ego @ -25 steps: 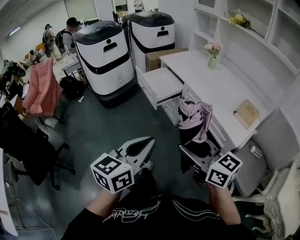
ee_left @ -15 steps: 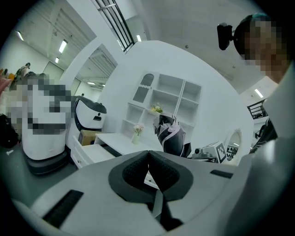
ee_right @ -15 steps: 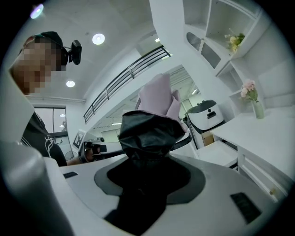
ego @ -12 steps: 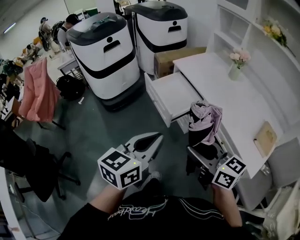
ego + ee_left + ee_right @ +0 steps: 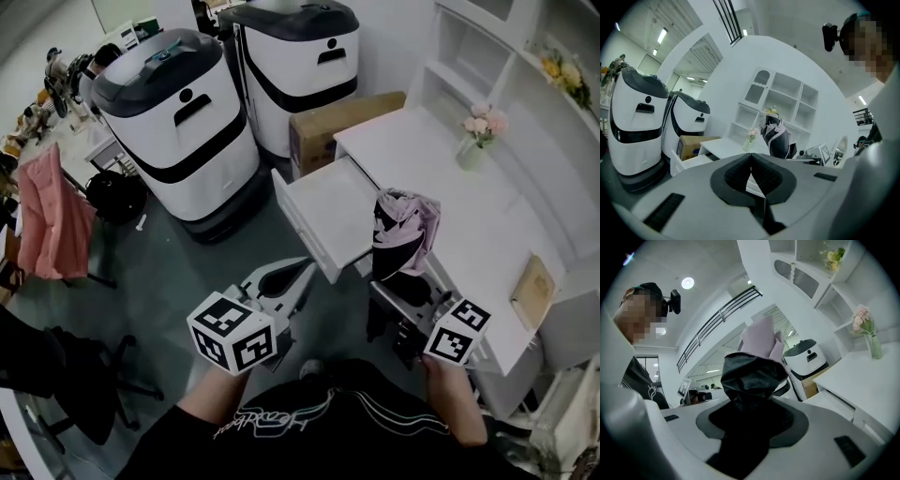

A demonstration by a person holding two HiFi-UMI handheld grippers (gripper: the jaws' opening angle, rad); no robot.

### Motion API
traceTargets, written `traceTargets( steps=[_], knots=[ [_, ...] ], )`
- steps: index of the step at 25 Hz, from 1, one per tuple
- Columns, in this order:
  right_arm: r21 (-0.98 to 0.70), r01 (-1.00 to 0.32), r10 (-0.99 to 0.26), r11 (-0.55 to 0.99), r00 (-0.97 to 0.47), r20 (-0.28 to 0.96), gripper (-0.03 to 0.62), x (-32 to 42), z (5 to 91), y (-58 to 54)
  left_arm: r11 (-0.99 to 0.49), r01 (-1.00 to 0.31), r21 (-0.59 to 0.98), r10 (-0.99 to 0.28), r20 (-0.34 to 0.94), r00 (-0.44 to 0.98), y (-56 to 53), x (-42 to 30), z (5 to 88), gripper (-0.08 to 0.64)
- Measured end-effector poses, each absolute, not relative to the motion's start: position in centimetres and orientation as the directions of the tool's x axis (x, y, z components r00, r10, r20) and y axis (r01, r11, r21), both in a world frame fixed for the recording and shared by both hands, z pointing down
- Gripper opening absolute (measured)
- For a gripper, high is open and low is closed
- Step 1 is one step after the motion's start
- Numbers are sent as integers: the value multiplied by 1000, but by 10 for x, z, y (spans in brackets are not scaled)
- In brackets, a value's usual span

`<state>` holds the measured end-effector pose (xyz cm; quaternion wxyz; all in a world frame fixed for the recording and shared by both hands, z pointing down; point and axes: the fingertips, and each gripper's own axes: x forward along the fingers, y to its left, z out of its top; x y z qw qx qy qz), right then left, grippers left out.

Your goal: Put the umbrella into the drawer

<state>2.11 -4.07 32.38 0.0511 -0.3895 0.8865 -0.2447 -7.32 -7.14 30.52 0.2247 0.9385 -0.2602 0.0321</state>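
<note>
Desk (image 5: 450, 202) first: white, running up the right side of the head view. One drawer (image 5: 323, 202) is pulled out toward the two white-and-black machines (image 5: 178, 122). The drawer looks bare inside, and a cardboard box (image 5: 342, 117) sits just behind it.

Folded umbrella (image 5: 401, 234), black with pink canopy cloth, stands upright in my right gripper (image 5: 401, 286). The jaws are clenched on its dark lower end, and the right gripper view shows fabric bunched between the pads. It's beside the drawer's near right corner, in front of the desk, not yet over the opening. Left gripper (image 5: 292, 274) is closed on nothing, tips meeting, low and left of the drawer front.

Step in hand, as I read it: carry to the drawer. To do it well I'd:
- swing the umbrella left until it's fully above the tray
- tip it over along the drawer's long axis, since upright it likely won't clear the desk top
- lower it to the bottom, then release

Main risk is the loose pink cloth snagging on the drawer rim. The left gripper is free to push the drawer if needed.
</note>
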Motion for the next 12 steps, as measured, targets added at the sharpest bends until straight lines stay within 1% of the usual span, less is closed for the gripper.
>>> traceTargets(
  steps=[7,12],
  knots=[
    [-459,-666,-703,588,-701,117,210,52,324,-130,-753,-521,403,-485,195,852,-151,-39,311,20],
    [-456,-654,-677,603,-722,141,210,73,337,-194,-721,-557,413,-507,234,830,-204,-19,326,20]
  ],
)
